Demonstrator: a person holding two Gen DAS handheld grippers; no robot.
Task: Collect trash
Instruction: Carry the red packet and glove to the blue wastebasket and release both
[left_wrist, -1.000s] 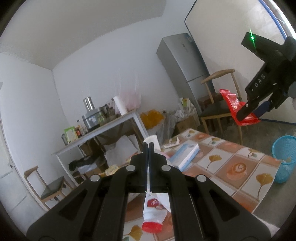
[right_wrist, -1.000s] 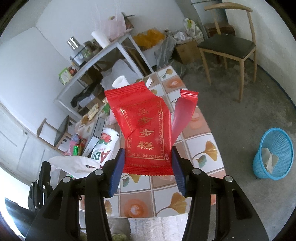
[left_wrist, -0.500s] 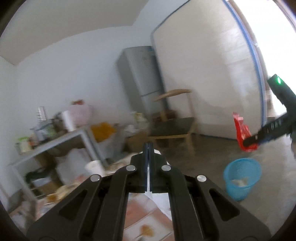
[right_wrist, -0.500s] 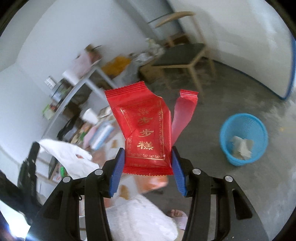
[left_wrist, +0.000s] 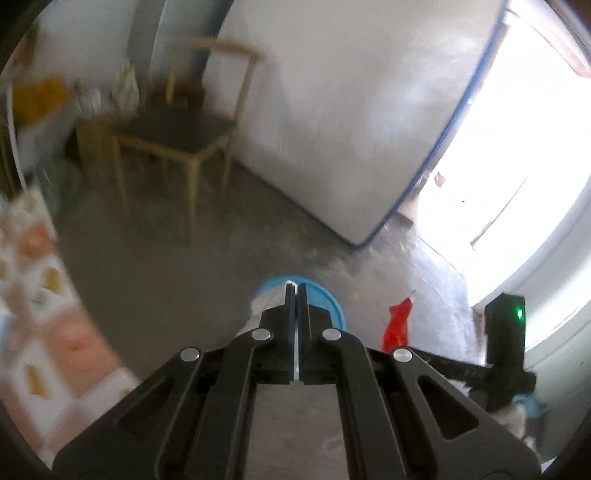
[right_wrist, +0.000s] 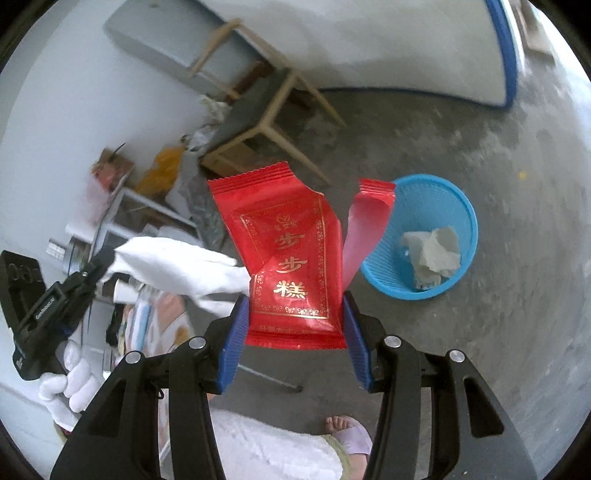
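My right gripper (right_wrist: 295, 312) is shut on a red snack wrapper (right_wrist: 284, 251) with gold characters, its blue pads pressing the wrapper's two sides. A torn strip hangs off the wrapper's right. Beyond and to the right, a blue plastic basket (right_wrist: 448, 199) stands on the floor with crumpled paper (right_wrist: 432, 254) inside. My left gripper (left_wrist: 297, 291) is shut on a white tissue (right_wrist: 173, 266), which shows in the right wrist view stretching from the jaws. In the left wrist view the basket (left_wrist: 328, 301) lies just behind the fingertips and the red wrapper (left_wrist: 397, 325) hangs to its right.
A wooden chair (left_wrist: 177, 136) stands on the concrete floor beside a white mattress (left_wrist: 332, 129) leaning on the wall. The patterned table (left_wrist: 37, 295) is at the left edge. A person's gloved hand (right_wrist: 70, 384) and foot (right_wrist: 343, 428) are in view. A bright doorway (left_wrist: 517, 184) is on the right.
Both grippers have swung away from the table and tilted down over the floor. The blue basket now sits close ahead in both views. Both grips are unchanged.
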